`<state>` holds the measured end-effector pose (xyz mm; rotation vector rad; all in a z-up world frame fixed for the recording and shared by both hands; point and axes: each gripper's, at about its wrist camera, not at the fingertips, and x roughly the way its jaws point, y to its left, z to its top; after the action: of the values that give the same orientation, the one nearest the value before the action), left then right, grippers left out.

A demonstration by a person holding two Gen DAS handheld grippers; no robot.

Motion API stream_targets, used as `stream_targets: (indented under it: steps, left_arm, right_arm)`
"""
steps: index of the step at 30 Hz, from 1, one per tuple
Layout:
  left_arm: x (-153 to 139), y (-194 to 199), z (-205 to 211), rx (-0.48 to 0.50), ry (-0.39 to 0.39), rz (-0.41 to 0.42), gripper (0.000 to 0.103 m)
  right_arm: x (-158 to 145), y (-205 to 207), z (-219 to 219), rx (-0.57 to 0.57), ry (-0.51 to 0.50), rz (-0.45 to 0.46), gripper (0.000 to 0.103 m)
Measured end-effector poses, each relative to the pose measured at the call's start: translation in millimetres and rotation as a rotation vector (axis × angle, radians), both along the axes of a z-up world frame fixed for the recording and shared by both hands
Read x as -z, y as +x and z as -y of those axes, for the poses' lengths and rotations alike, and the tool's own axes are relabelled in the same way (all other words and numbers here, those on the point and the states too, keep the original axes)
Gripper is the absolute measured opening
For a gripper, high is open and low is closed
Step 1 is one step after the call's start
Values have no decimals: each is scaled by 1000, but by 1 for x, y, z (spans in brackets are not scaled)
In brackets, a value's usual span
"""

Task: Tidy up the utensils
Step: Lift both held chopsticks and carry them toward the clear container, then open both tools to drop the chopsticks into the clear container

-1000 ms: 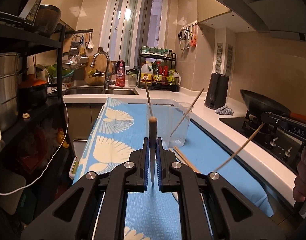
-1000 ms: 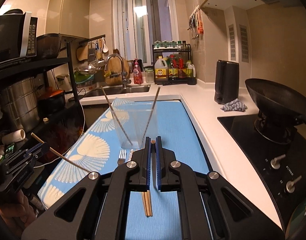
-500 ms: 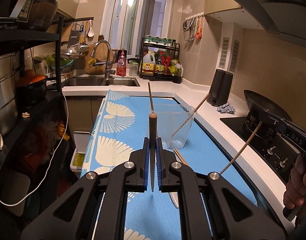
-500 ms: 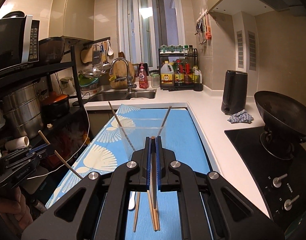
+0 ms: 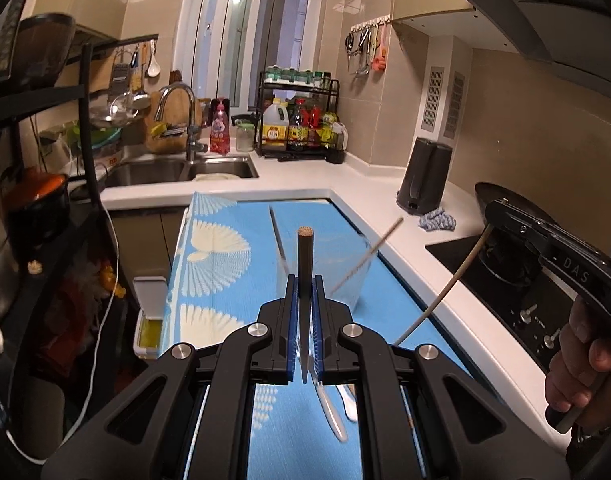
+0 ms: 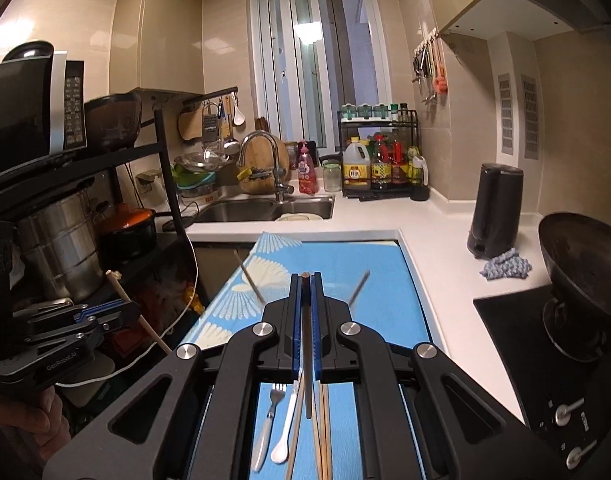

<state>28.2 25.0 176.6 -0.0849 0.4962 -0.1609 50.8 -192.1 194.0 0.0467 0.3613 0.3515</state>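
Observation:
My left gripper (image 5: 305, 292) is shut on a dark wooden chopstick (image 5: 305, 252) that stands upright above the blue mat (image 5: 225, 264). My right gripper (image 6: 305, 292) is shut on another chopstick (image 6: 306, 360), held raised; it shows in the left wrist view as a pale stick (image 5: 445, 288). A clear plastic container (image 5: 353, 276) stands on the mat behind the left gripper, with two chopsticks (image 5: 369, 252) leaning in it. Below the right gripper lie a fork (image 6: 267, 424), a white spoon (image 6: 285, 432) and loose chopsticks (image 6: 325, 432).
A white counter (image 6: 437, 240) runs along the right with a black kettle (image 6: 493, 208), a rag (image 6: 505, 268), a hob and a wok (image 6: 581, 256). The sink (image 6: 265, 208) is at the back. A black shelf rack (image 6: 85, 184) with pots stands left.
Both grippers have risen with their chopsticks and tilted up. The container now sits lower in both views, largely behind the right gripper's fingers.

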Motion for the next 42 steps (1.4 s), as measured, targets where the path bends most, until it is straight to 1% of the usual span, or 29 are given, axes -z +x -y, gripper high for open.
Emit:
stream_targets:
  steps: [3, 7, 10, 11, 14, 19, 21, 24, 26, 27, 28, 29, 30, 31, 32, 34, 36, 38, 40, 42]
  left_arm:
    - [-26, 17, 0, 15, -17, 26, 7]
    - [-63, 44, 5, 23, -4, 95, 7]
    - [-77, 68, 8, 19, -6, 121, 7]
    - [-77, 75, 10, 21, -8, 121, 7]
    - [-66, 104, 14, 18, 3, 100, 7]
    - [-21, 148, 19, 30, 6, -3, 7]
    - [-2, 159, 21, 36, 6, -42, 7]
    - [17, 168, 24, 39, 12, -87, 7]
    - [26, 169, 27, 32, 23, -112, 8]
    - [29, 168, 27, 27, 21, -120, 8]
    - [29, 166, 25, 26, 17, -122, 14]
    - [27, 162, 24, 24, 12, -115, 24]
    - [23, 157, 22, 15, 10, -102, 30]
    - [19, 153, 21, 7, 12, -91, 38]
    - [13, 146, 21, 0, 13, -73, 43]
    - [3, 131, 19, -10, 3, -43, 45]
    - [-6, 110, 19, -17, -6, -10, 50]
    - [-10, 92, 21, -21, -12, 17, 54]
    - [-11, 70, 20, -25, -29, 43, 60]
    - [-5, 51, 18, -38, -49, 59, 61]
  right_arm:
    - [-28, 16, -4, -18, 13, 40, 5]
    - [-63, 34, -8, -20, 29, 114, 5]
    - [-77, 52, -13, -5, 34, 159, 5]
    - [-78, 58, -15, 2, 32, 170, 5]
    - [-72, 82, -22, 25, 23, 164, 5]
    - [-28, 120, -29, 40, -11, 120, 5]
    - [-10, 133, -31, 36, -23, 80, 5]
    - [12, 143, -35, 17, -53, 31, 5]
    - [26, 148, -38, 5, -73, -17, 7]
    - [31, 150, -39, 2, -82, -46, 11]
    - [35, 150, -40, 0, -88, -62, 13]
    - [36, 148, -40, 0, -90, -68, 18]
    - [35, 145, -39, 3, -92, -66, 23]
    - [33, 140, -38, 9, -95, -62, 26]
    - [30, 135, -36, 14, -95, -58, 29]
    - [21, 123, -31, 20, -85, -42, 31]
    - [11, 107, -26, 24, -79, -16, 34]
    - [3, 87, -20, 24, -73, 11, 35]
    - [-3, 66, -14, 25, -61, 34, 35]
    - [-4, 43, -7, 20, -42, 54, 35]
